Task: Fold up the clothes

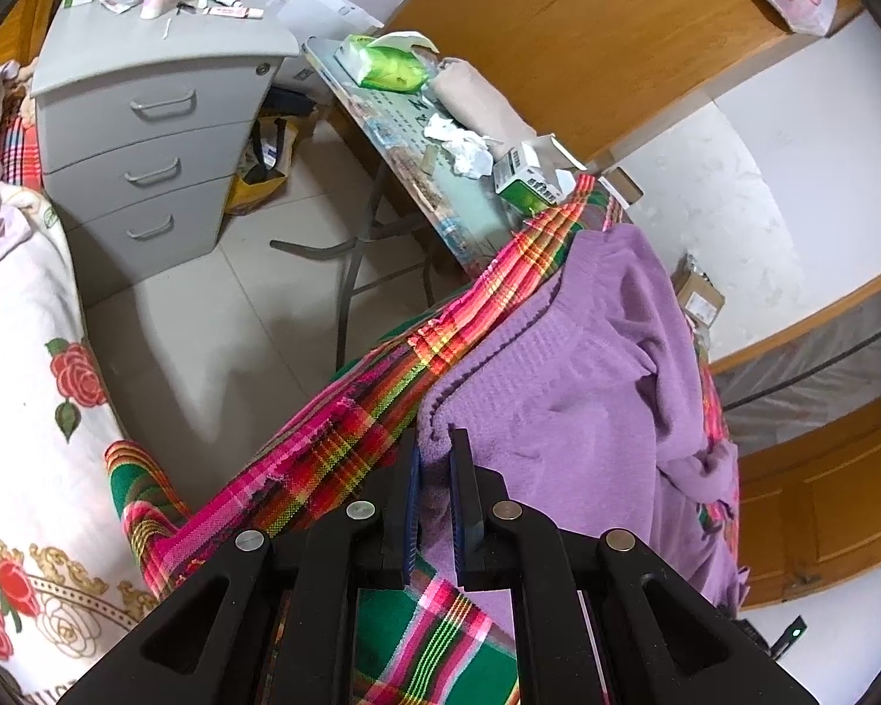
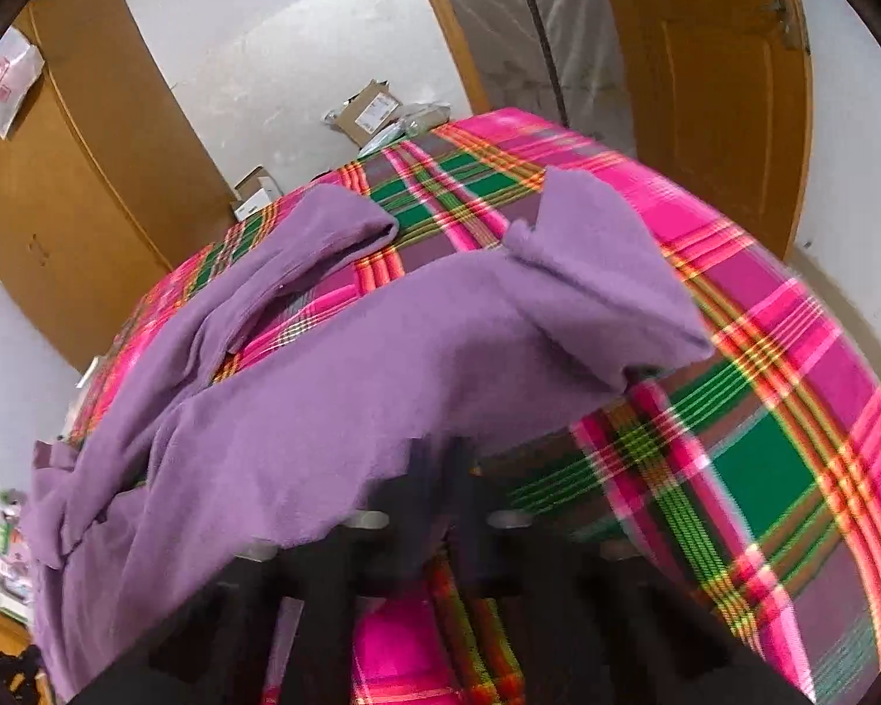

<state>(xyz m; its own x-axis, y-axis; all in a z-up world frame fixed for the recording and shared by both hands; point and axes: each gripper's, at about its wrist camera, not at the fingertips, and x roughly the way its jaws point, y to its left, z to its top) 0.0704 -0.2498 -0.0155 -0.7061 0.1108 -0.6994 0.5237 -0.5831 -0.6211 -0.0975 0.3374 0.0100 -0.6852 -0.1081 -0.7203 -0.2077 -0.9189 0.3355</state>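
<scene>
on the plaid sheet by a grey cabinet, the purple sweater lies spread with its sleeves loose, its near hem pinched in the narrowed left gripper and apparently the blurred right gripper, likely so it can be lifted evenly.

Left gripper: black angular plastic body, four round silver screws, dark blue pads lining its fingers.
</scene>
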